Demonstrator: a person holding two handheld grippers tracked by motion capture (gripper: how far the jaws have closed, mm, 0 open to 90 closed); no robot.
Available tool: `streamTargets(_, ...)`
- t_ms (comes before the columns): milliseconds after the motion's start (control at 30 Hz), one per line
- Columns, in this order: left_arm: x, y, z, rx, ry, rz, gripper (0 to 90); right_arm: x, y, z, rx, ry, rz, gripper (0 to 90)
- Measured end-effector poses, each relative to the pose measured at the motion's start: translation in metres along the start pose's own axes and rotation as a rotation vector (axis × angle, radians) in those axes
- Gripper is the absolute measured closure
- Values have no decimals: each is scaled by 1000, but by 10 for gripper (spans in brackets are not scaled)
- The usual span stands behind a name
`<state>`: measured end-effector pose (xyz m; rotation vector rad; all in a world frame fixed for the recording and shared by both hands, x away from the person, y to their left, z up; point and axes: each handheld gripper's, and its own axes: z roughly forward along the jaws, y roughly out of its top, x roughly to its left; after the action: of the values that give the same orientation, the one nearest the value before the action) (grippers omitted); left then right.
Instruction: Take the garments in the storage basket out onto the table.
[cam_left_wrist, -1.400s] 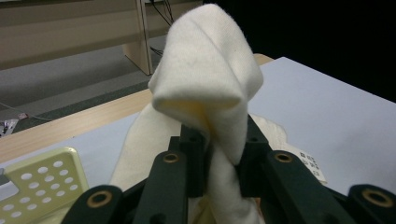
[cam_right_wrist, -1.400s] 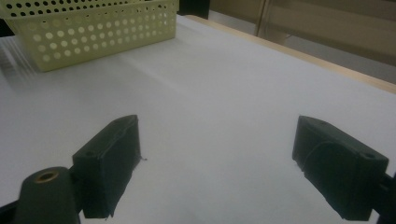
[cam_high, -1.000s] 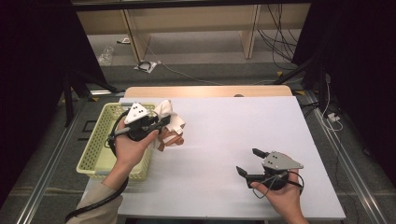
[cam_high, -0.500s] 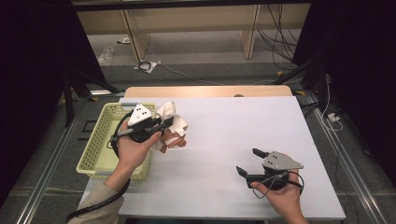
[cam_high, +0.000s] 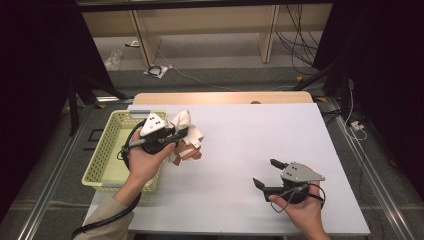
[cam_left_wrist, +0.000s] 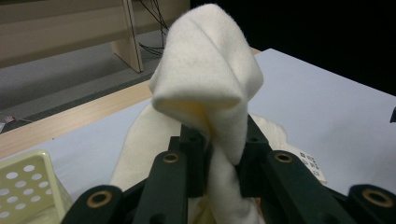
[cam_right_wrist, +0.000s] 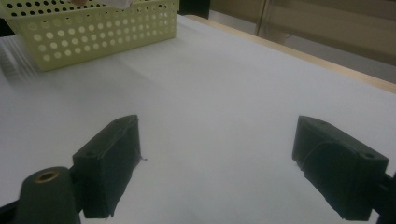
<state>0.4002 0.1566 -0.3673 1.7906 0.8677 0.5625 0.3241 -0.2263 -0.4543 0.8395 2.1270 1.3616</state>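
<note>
Nothing has moved: left gripper (cam_left_wrist: 219, 161) stays clamped on cream cloth (cam_left_wrist: 208, 84) beside basket (cam_high: 107, 145), ready to lay flat; right gripper (cam_high: 267, 175) gapes.

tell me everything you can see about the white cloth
The cloth is cream-white, soft and fleecy-looking, bunched rather than flat. The left gripper is shut on a twisted fold of it, and a rounded loop stands up above the jaws. A small printed label is sewn to its edge. The rest hangs down onto the white table, just right of the yellow basket, over something reddish-brown.
</note>
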Motion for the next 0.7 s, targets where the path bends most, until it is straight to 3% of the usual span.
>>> streamTargets(700,-9,-2,5,9,-21,13,759,0,0,0,0,-1,0,165)
